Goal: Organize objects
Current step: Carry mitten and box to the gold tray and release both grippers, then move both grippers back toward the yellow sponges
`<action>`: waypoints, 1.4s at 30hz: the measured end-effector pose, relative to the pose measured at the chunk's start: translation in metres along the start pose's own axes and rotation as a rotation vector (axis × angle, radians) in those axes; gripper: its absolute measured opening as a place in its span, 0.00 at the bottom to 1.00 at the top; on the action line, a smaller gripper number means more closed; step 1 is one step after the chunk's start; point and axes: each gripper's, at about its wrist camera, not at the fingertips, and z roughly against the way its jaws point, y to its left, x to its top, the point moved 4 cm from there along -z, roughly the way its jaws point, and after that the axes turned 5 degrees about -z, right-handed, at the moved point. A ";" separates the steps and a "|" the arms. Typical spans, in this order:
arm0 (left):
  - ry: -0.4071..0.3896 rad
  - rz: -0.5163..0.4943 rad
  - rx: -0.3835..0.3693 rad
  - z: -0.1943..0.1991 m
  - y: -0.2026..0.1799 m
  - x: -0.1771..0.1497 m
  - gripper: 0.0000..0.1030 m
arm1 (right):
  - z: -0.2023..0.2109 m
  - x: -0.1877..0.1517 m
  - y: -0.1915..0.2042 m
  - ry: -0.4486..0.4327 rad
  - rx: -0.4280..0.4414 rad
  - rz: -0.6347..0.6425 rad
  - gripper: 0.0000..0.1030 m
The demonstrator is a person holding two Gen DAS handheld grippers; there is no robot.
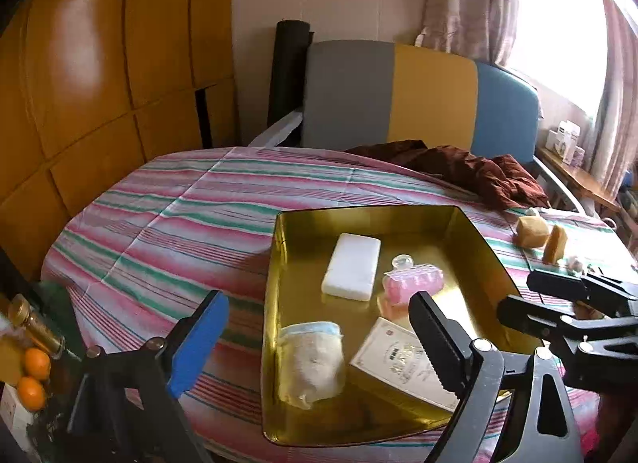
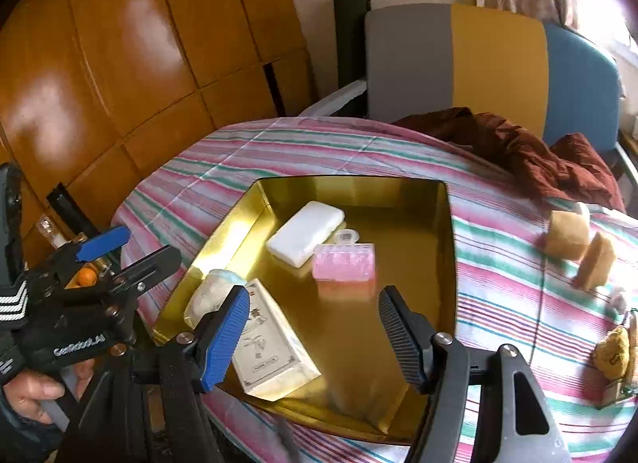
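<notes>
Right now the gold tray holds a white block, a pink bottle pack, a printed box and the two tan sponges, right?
Not quite. Both views show the two tan sponges on the striped cloth outside the gold tray. The white block, pink bottle pack and printed box are inside.

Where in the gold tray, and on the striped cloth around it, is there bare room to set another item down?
Gold tray: bare along its right wall and far edge, beyond the pink case. The striped cloth left of the tray is clear. Crowded: the tray's near-left corner, with white bar, printed box, wrapped bundle.
</notes>
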 end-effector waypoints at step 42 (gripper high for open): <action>0.067 -0.205 -0.252 -0.028 -0.128 0.028 0.91 | 0.054 0.010 -0.286 -0.041 -0.419 -0.472 0.77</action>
